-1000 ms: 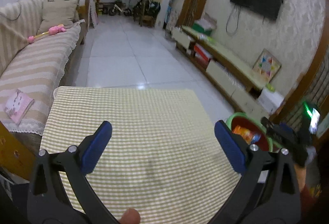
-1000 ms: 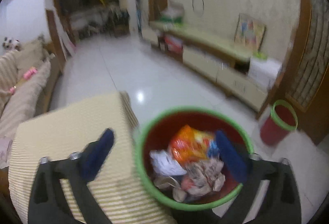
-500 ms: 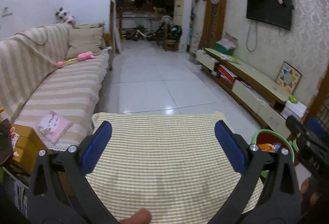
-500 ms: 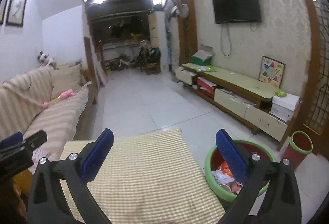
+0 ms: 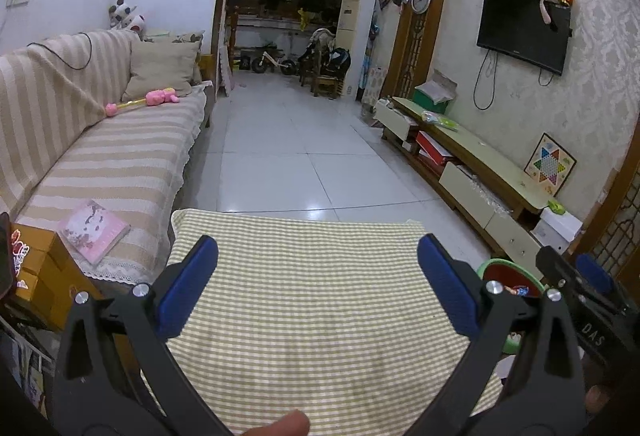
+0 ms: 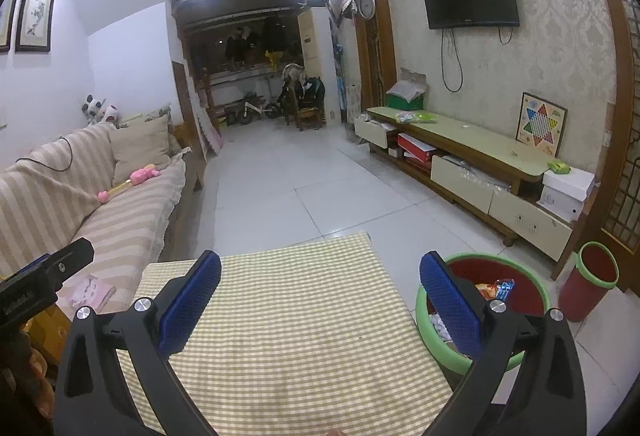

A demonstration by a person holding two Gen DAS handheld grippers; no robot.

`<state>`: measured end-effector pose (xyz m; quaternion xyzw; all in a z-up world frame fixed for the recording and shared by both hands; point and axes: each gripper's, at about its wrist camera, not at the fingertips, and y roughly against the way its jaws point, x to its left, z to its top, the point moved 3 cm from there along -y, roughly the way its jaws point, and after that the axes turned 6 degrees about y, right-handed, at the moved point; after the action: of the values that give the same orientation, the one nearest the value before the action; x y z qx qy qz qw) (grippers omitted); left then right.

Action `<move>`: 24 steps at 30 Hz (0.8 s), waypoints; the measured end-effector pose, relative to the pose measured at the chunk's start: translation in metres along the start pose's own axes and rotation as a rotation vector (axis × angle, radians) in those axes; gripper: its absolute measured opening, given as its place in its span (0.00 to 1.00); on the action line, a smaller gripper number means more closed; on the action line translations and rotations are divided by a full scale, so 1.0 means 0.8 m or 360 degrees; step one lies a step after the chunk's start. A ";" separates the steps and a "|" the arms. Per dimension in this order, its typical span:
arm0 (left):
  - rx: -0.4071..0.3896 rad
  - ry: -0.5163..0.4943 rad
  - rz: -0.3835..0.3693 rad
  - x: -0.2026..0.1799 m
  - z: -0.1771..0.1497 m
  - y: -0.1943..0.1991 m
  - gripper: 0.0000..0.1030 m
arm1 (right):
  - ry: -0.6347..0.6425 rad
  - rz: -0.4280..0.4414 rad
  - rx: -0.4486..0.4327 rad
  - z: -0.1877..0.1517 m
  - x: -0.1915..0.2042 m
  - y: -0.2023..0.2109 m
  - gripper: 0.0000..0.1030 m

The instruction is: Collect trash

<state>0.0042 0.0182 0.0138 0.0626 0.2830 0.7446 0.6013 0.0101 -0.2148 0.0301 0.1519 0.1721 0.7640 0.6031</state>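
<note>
Trash [image 6: 494,290] sits in the green-rimmed bin [image 6: 532,278] at lower right of the right view, beside the desk [image 6: 288,320]. Your left tongs [image 5: 318,284] and right tongs [image 6: 320,302] gape, holding nothing. Checked desk cloth shows no litter; collection looks finished.

Right gripper [image 6: 320,296] pulled back and up from directly over the green-rimmed bin [image 6: 486,312], now level above the checked cloth [image 6: 288,332] with the bin off beside its right finger. Left gripper [image 5: 318,286] tilted up from looking down at the cloth to a view along the room, sofa [image 5: 100,156] and ceiling lights now showing. Right-wrist view gone from blurred to sharp.
</note>
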 end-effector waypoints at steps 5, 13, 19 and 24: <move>0.0007 -0.0009 -0.0007 -0.002 -0.003 0.000 0.95 | 0.0014 0.0002 0.0003 -0.002 -0.003 0.001 0.93; 0.0006 -0.0009 0.0008 -0.001 -0.005 0.000 0.95 | 0.0016 0.0007 0.0027 -0.003 0.000 -0.002 0.93; 0.0001 -0.0016 0.0011 -0.003 -0.006 0.000 0.95 | 0.0023 0.0008 0.0031 -0.003 0.002 -0.003 0.93; -0.0002 -0.0021 0.0011 -0.003 -0.006 0.000 0.95 | 0.0030 0.0007 0.0041 -0.004 0.002 -0.003 0.93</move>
<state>0.0029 0.0142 0.0105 0.0681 0.2782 0.7465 0.6006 0.0104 -0.2128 0.0261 0.1527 0.1872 0.7644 0.5977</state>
